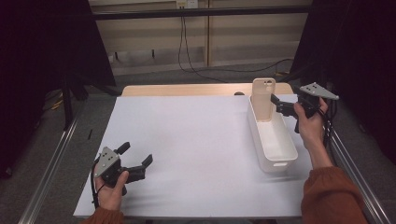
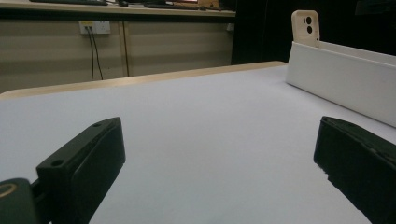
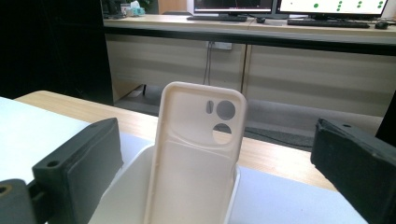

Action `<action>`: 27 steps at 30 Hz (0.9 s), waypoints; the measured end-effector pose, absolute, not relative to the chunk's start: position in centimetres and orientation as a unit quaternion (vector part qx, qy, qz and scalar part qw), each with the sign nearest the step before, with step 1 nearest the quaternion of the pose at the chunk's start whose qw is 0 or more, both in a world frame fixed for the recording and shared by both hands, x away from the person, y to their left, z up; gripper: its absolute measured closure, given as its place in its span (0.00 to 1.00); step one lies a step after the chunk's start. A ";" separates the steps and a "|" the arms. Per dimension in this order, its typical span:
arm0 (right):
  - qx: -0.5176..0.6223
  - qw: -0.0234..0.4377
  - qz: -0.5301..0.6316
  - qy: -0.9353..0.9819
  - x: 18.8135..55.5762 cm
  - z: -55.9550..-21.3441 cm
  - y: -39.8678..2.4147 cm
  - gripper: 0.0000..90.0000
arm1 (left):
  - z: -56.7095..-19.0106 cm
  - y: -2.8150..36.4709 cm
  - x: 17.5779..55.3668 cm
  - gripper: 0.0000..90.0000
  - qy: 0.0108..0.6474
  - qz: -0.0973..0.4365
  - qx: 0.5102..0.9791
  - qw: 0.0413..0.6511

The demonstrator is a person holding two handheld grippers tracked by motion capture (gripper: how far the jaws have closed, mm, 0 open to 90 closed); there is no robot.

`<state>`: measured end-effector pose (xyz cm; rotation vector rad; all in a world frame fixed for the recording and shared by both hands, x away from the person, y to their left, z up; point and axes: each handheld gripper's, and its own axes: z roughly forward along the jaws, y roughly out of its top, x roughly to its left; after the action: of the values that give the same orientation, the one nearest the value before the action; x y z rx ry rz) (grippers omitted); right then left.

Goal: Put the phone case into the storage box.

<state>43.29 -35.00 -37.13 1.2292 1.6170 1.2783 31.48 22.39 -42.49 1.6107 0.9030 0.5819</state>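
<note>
High view records a white-covered table (image 1: 196, 140) bearing a long white bin (image 1: 273, 140) along its right side, with a cream phone case (image 1: 263, 99) standing upright at the bin's far end, leaning on the end wall. Right gripper (image 1: 275, 103) sits just beside the case, jaws spread wide and not touching it. Left gripper (image 1: 137, 156) rests low at the near left corner, jaws spread, holding nothing.

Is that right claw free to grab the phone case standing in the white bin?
Probably yes. The right claw is open, right beside the phone case, which stands upright at the far end of the white bin. Its top rises above the rim, and nothing lies between them.
</note>
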 end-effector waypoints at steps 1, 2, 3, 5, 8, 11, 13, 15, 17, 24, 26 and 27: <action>0.475 0.363 0.498 0.628 43.1 -37.1 -35.0 0.02 | -42.5 22.4 31.4 0.03 0.385 0.247 0.685 0.567; 0.473 0.361 0.500 0.629 43.0 -37.1 -34.9 0.02 | -42.5 22.4 31.4 0.03 0.386 0.248 0.685 0.567; 0.474 0.360 0.499 0.630 42.8 -37.1 -34.9 0.02 | -42.5 22.4 31.4 0.03 0.385 0.248 0.685 0.567; 0.471 0.362 0.498 0.631 42.5 -37.1 -34.8 0.02 | -42.5 22.4 31.4 0.03 0.385 0.248 0.683 0.568; 0.472 0.365 0.495 0.631 41.9 -37.1 -34.7 0.02 | -42.4 22.4 31.4 0.03 0.385 0.247 0.683 0.570; 0.472 0.365 0.498 0.630 41.3 -37.1 -34.7 0.02 | -42.4 22.5 31.3 0.03 0.386 0.248 0.684 0.567; 0.474 0.366 0.497 0.628 40.8 -37.2 -34.7 0.02 | -42.4 22.5 31.2 0.03 0.386 0.247 0.686 0.565; 0.474 0.363 0.499 0.628 40.4 -37.3 -34.8 0.02 | -42.4 22.6 31.1 0.03 0.387 0.247 0.685 0.565; 0.474 0.365 0.499 0.627 40.0 -37.4 -34.8 0.01 | -42.4 22.6 31.0 0.02 0.388 0.248 0.684 0.566; 0.477 0.366 0.499 0.624 38.5 -37.7 -35.2 0.01 | -42.3 22.8 30.8 0.02 0.391 0.250 0.680 0.568; 0.475 0.367 0.501 0.624 38.0 -37.7 -35.2 0.01 | -42.3 22.9 30.8 0.02 0.391 0.250 0.680 0.568; 0.474 0.369 0.502 0.622 37.7 -37.6 -35.3 0.01 | -42.3 22.9 30.8 0.02 0.391 0.250 0.681 0.567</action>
<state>37.73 -35.27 -37.64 1.2170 1.5960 1.2891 30.77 22.90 -42.31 1.5993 0.9181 0.5865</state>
